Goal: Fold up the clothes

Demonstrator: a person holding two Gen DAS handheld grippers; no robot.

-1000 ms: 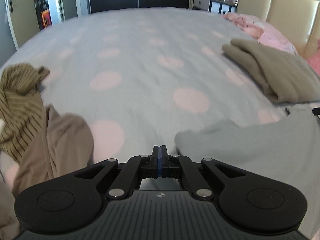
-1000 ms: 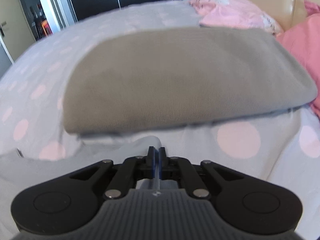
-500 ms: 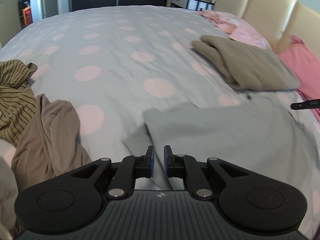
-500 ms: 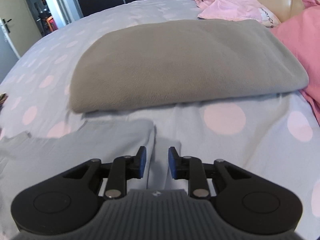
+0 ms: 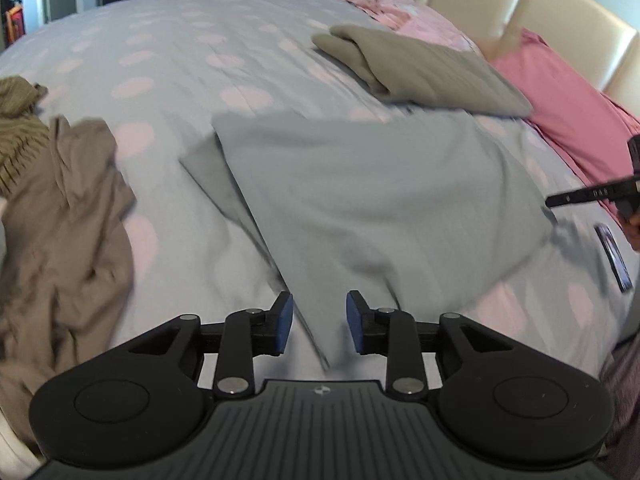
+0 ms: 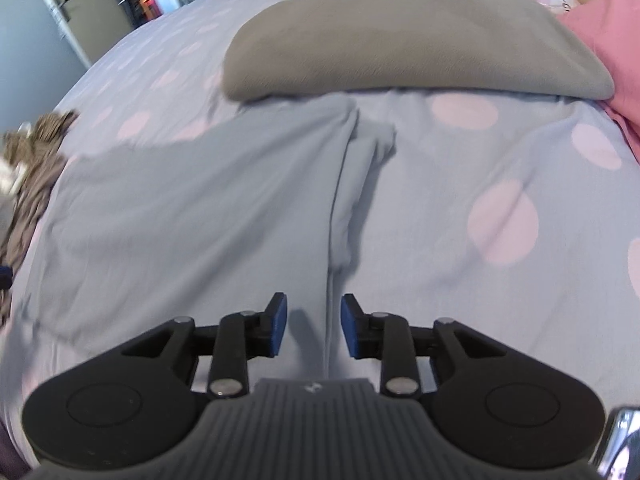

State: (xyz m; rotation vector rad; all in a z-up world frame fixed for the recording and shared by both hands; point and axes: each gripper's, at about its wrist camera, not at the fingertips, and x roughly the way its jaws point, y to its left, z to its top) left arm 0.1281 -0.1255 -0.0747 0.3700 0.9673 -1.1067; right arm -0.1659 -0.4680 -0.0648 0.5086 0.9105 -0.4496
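A light grey-blue garment lies flat on the bed, folded over itself, with one edge running diagonally toward the near corner. My left gripper hovers open just above that near corner and holds nothing. In the right wrist view the same garment spreads to the left, its folded edge running up the middle. My right gripper stands open over that edge, empty. The right gripper's finger pokes in at the right edge of the left wrist view.
A folded taupe garment lies beyond the grey one, near pink pillows and the headboard. A crumpled brown garment and a striped one sit at the left. A phone lies by the right edge of the polka-dot bedspread.
Both grippers were shut on the grey garment one second ago, then opened and let it go. Both have pulled back, and the garment now lies flat on the bed.
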